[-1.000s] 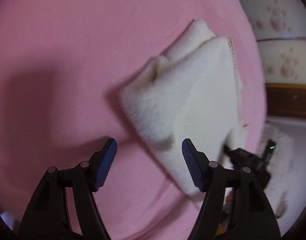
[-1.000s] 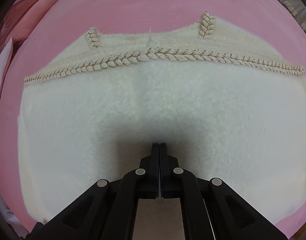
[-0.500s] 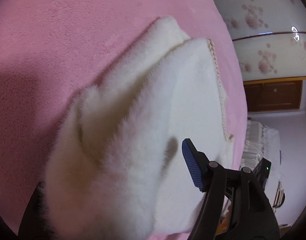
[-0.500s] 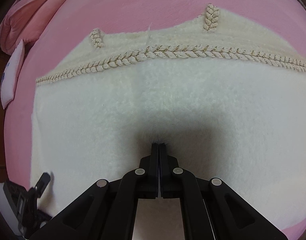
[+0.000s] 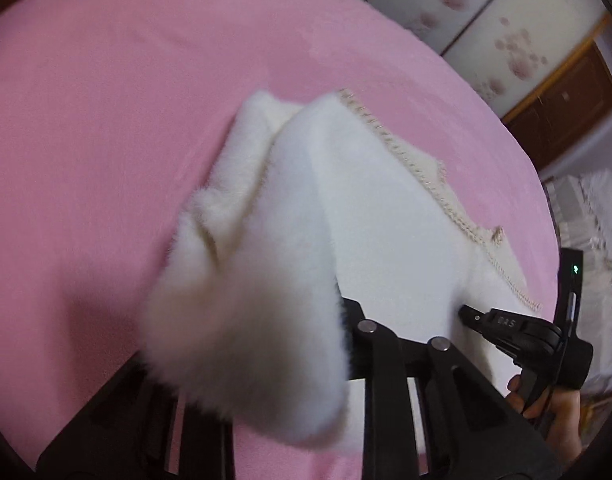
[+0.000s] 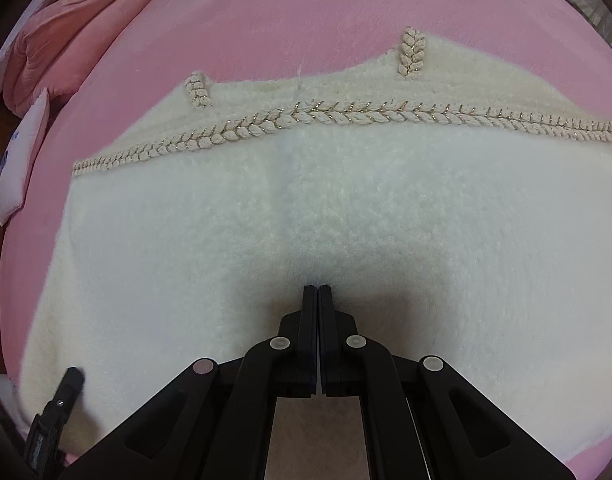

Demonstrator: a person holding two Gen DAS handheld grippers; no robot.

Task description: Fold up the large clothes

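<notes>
A pink bedspread (image 6: pixel 306 8) covers the whole surface, smooth and plush. At its far left corner in the right wrist view lie folded pink bedding (image 6: pixel 66 32) and a white pillow (image 6: pixel 22 160), side by side. Beyond the far right edge stand pale wall panels with pink blossoms (image 5: pixel 485 24), next to a brown wooden cabinet (image 5: pixel 565 108).

so it's a bed with a pink fleecy cover (image 6: pixel 306 8), fluffy cream garment (image 6: pixel 266 216) with braided trim spread flat on it, pink folded bedding (image 6: pixel 66 36) piled at the far left edge.
</notes>
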